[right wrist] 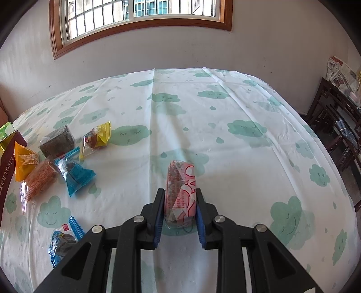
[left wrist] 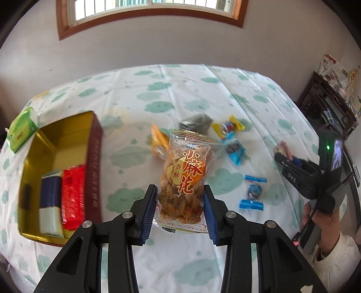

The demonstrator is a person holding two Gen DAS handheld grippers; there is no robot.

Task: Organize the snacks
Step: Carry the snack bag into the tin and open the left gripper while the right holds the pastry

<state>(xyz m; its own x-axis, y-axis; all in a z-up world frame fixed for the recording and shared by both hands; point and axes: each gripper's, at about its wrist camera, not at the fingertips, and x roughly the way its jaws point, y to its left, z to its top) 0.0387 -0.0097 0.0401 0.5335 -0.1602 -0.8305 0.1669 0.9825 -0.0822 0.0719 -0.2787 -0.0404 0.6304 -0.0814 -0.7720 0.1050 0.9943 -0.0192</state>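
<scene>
Snacks sit loose on a cloud-print tablecloth (right wrist: 180, 117), and each wrist cam catches stuff the other misses. Left cam shows the open gold-lined tin (left wrist: 33, 162) w/ a red pack (left wrist: 73, 198) and a navy/pale pack (left wrist: 50, 202) lying side by side inside, plus a green carton (left wrist: 20, 130) behind it; right cam only gets the tin's maroon wall at frame edge, lettered "TOFFEE" partly cut off. Left gripper (left wrist: 180, 202) has its blue pads pressed on a clear twist-snack bag (left wrist: 185, 175), lifted off the cloth, long axis running away from the cam, sealed top edge far end, tilted slightly left; big orange characters 小麻花 and smaller 香酥 readable, a printed date code near the bottom only partly legible. Right gripper (right wrist: 179, 209) is nearly closed, clamped on a pink-wrapped snack (right wrist: 180, 189) held edge-on, long axis pointing away toward the window (right wrist: 140, 20), red print too warped to read. Left cam also sees that right gripper from outside, w/ a hand (left wrist: 325, 227) and pale sleeve on its grip. Blue, yellow, orange and grey packs lie between the tin and the right gripper.
</scene>
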